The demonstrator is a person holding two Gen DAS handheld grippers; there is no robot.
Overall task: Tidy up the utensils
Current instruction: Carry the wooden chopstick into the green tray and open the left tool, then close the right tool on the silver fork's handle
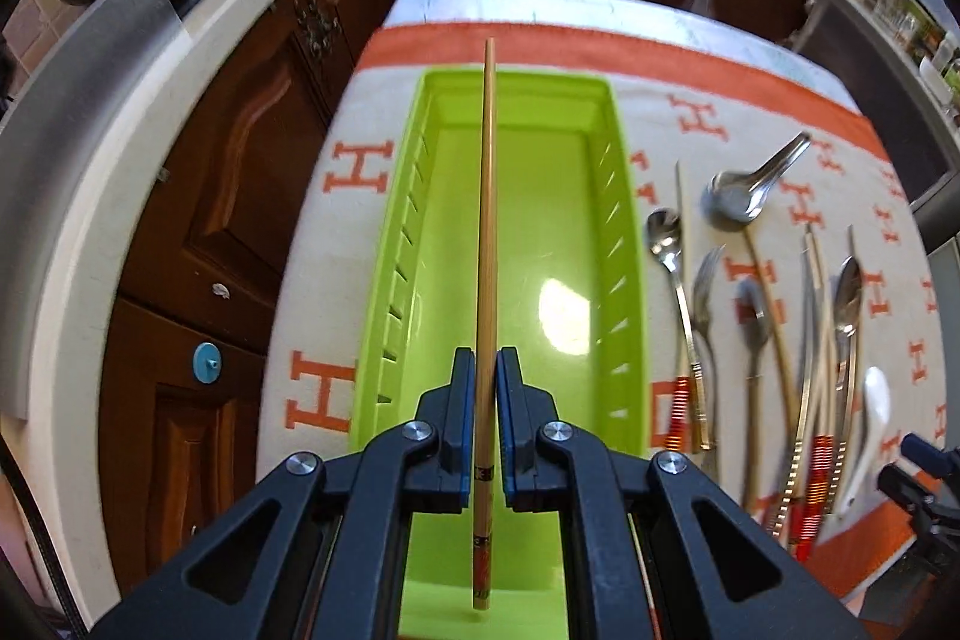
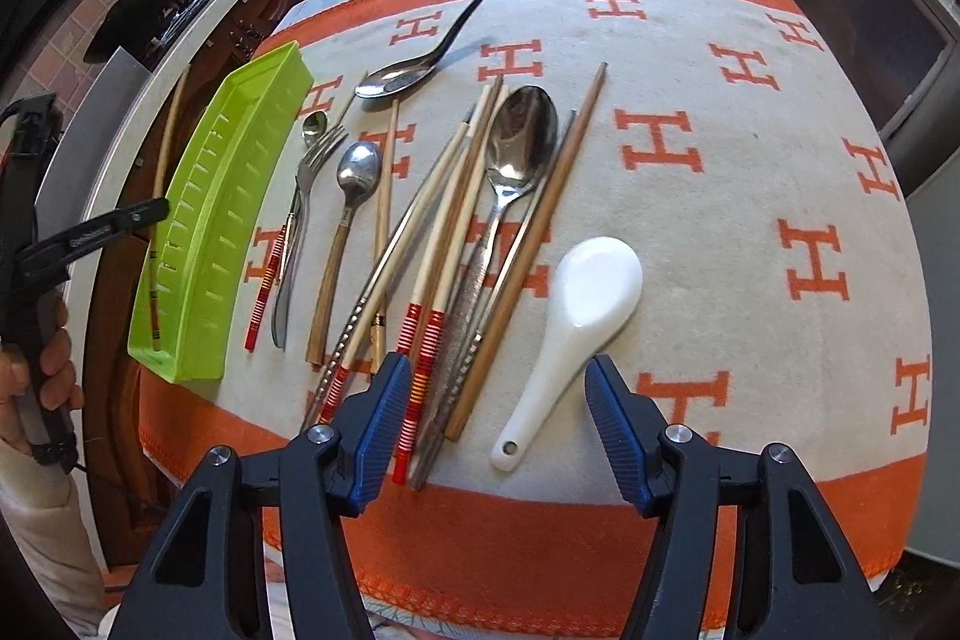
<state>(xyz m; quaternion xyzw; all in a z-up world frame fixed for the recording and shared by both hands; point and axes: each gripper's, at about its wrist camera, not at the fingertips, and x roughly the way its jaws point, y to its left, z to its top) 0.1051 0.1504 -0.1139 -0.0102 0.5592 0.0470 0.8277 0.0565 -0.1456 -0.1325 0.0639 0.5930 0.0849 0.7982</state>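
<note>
Over the green tray (image 1: 516, 244), centre of the left wrist view, the left tool (image 1: 486, 370) is pressed together on one chopstick (image 1: 487, 196), pinching it near its patterned end. Chopstick runs lengthwise along the tray, tip toward the top of the frame, held above the tray floor. Tray looks empty.

Right of the tray in that view: loose utensils on the orange-and-white cloth (image 1: 852, 244) covering the table.

Right wrist view: right tool (image 2: 498, 400) spread, nothing between its pads, hanging at lower centre over the pile. Just beyond its fingers lie the white spoon (image 2: 576, 304), a large metal spoon (image 2: 519, 142), and several chopsticks with red-striped ends (image 2: 423, 340). Further left: a wooden-handled spoon (image 2: 351, 196), a fork (image 2: 306, 196), a small spoon (image 2: 314, 126). A dark-handled spoon (image 2: 414, 64) lies above them.

Tray sits at the left of this view, at the cloth's edge. A hand (image 2: 36, 370) holds the left tool's grip at far left.
</note>
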